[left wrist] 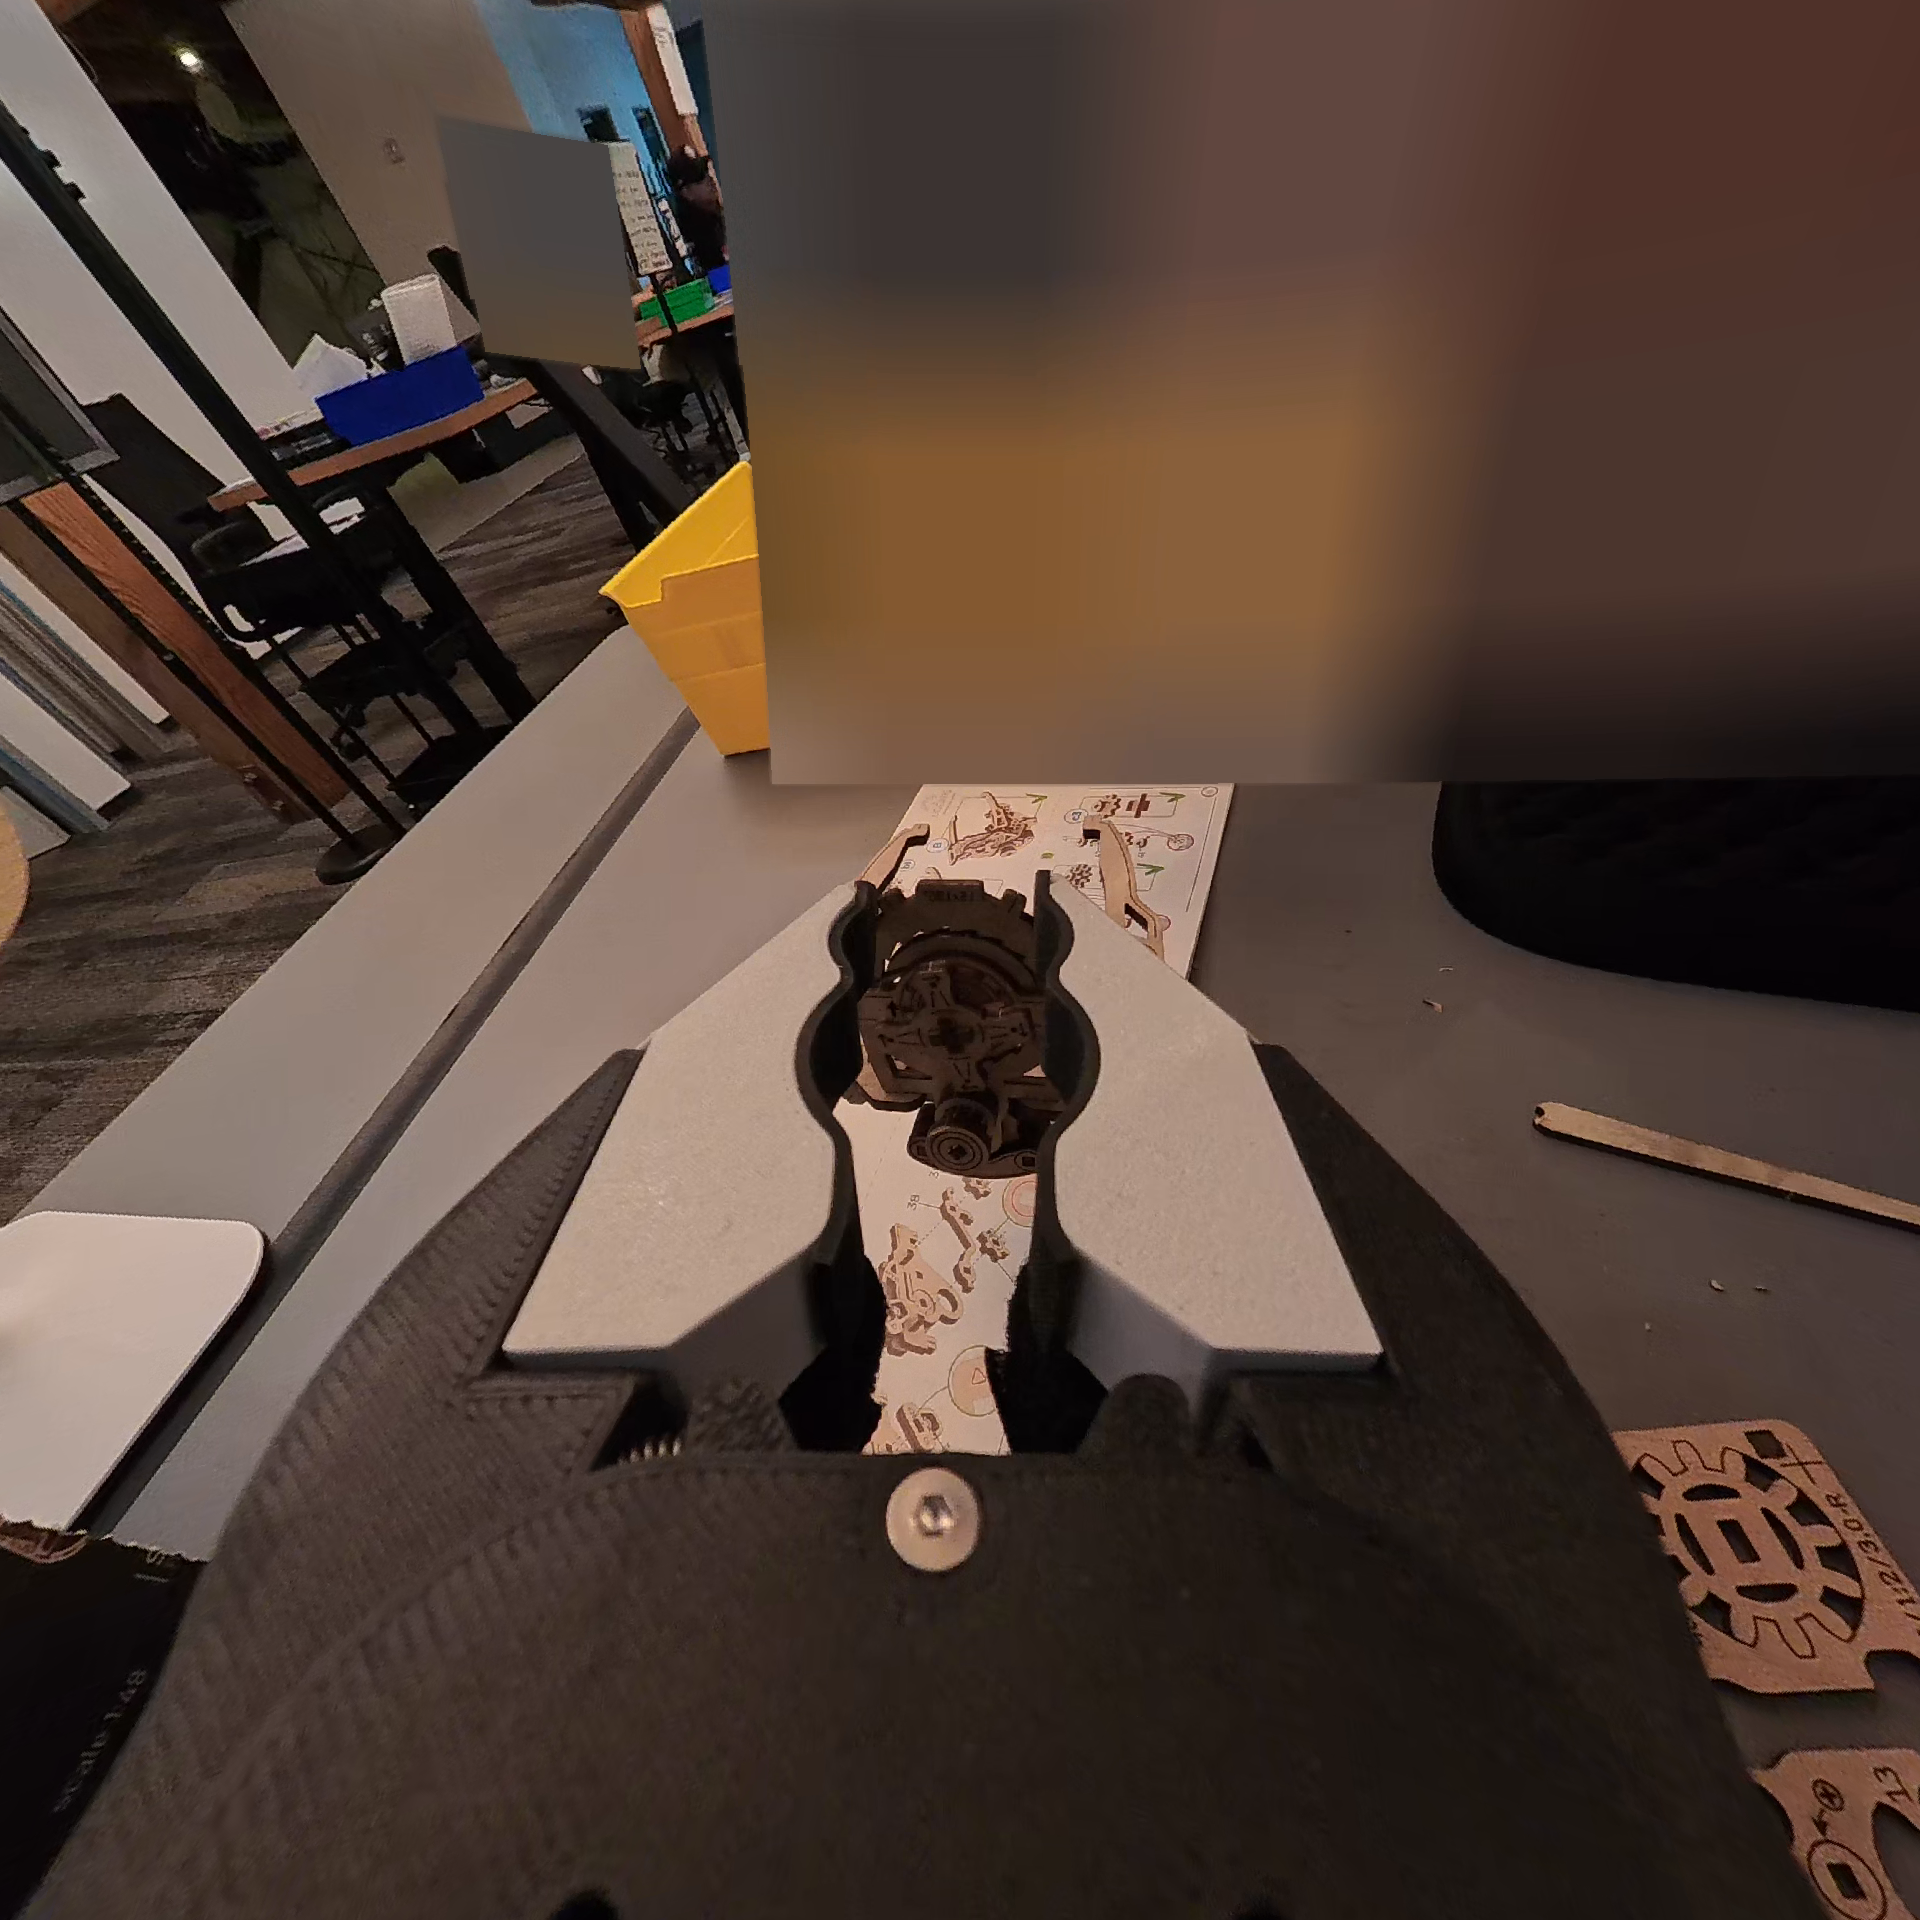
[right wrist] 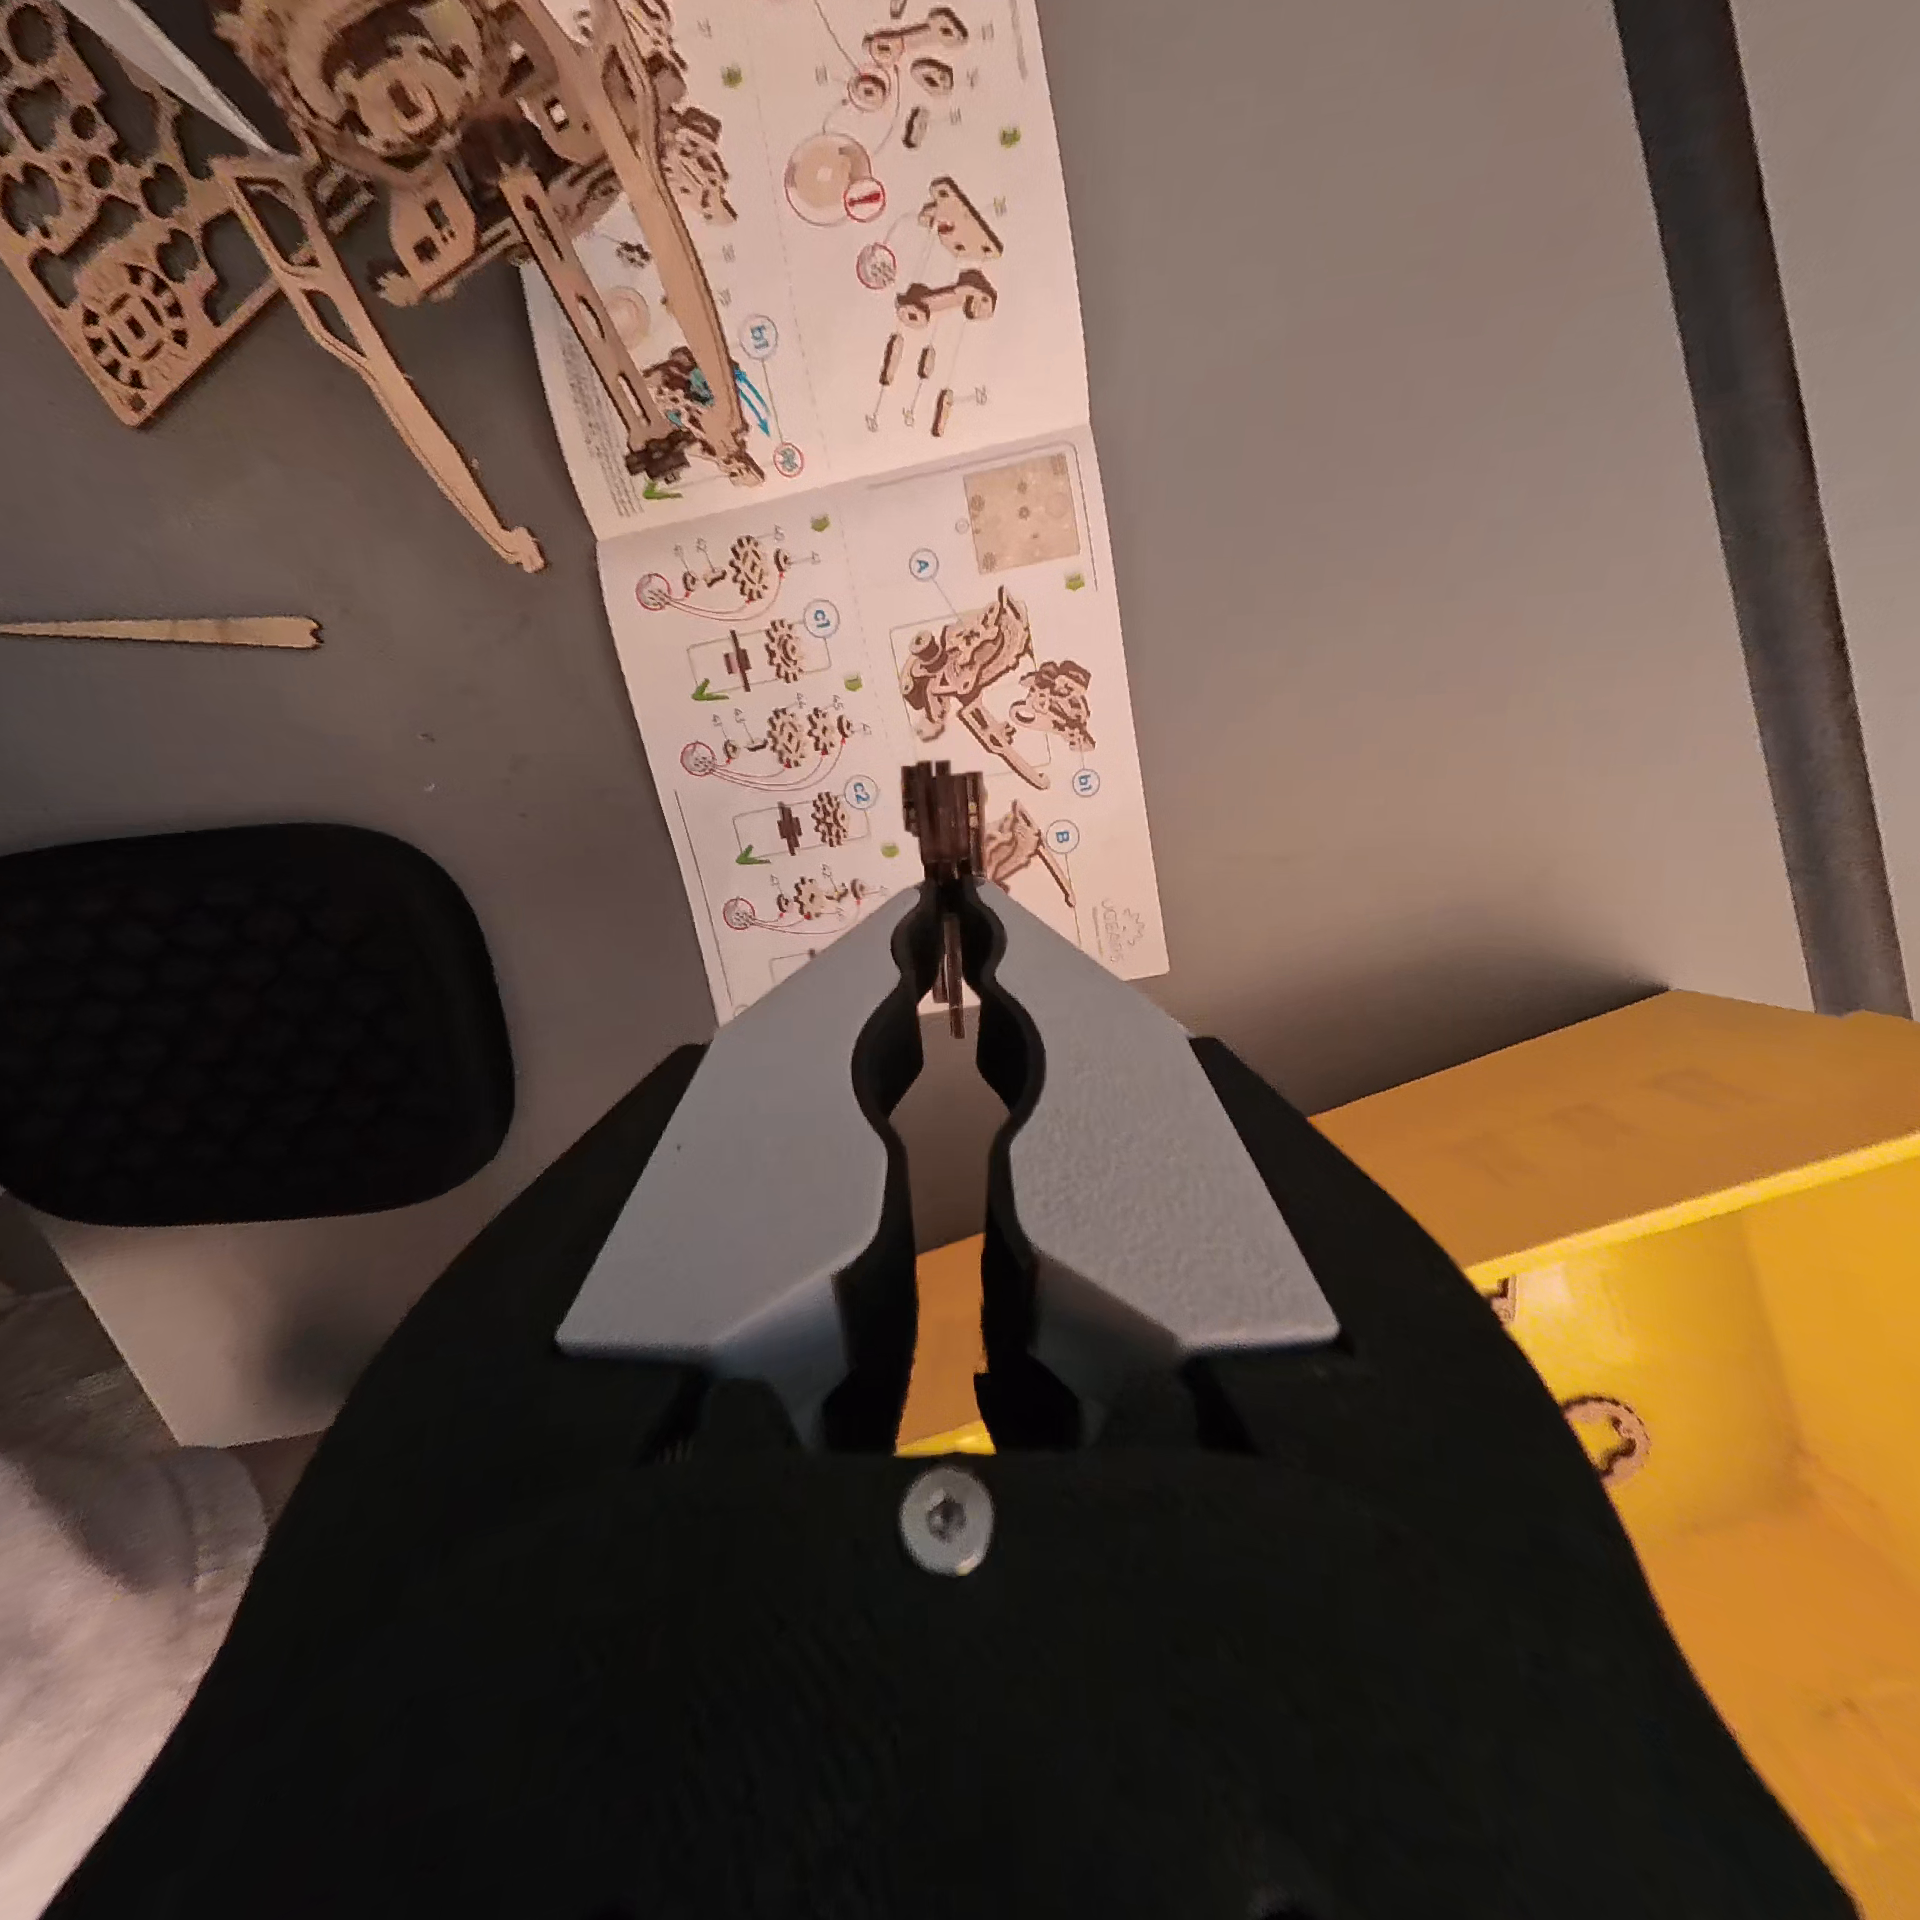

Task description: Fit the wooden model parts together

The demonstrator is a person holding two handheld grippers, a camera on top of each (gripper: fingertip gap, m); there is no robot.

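My left gripper (left wrist: 951, 925) is shut on the wooden model assembly (left wrist: 951, 1023), a round geared body with a small wheel hub below, held above the instruction sheet (left wrist: 1164, 831). The same assembly shows in the right wrist view (right wrist: 416, 114) at the top left, with long thin wooden arms reaching down over the sheet (right wrist: 904, 582). My right gripper (right wrist: 945, 894) is shut on a small dark wooden part (right wrist: 940, 816) that sticks out past the fingertips, above the lower end of the sheet and well apart from the assembly.
A yellow bin (right wrist: 1558, 1247) is under my right gripper and also shows in the left wrist view (left wrist: 696, 613). A cut-out wooden parts sheet (right wrist: 104, 260) lies top left, more pieces (left wrist: 1766, 1569) lower right. A thin wooden stick (left wrist: 1714, 1164) and a black pad (right wrist: 229, 1018) lie on the grey table (right wrist: 1351, 520). Some 15 cm of space lies between my two pairs of fingers.
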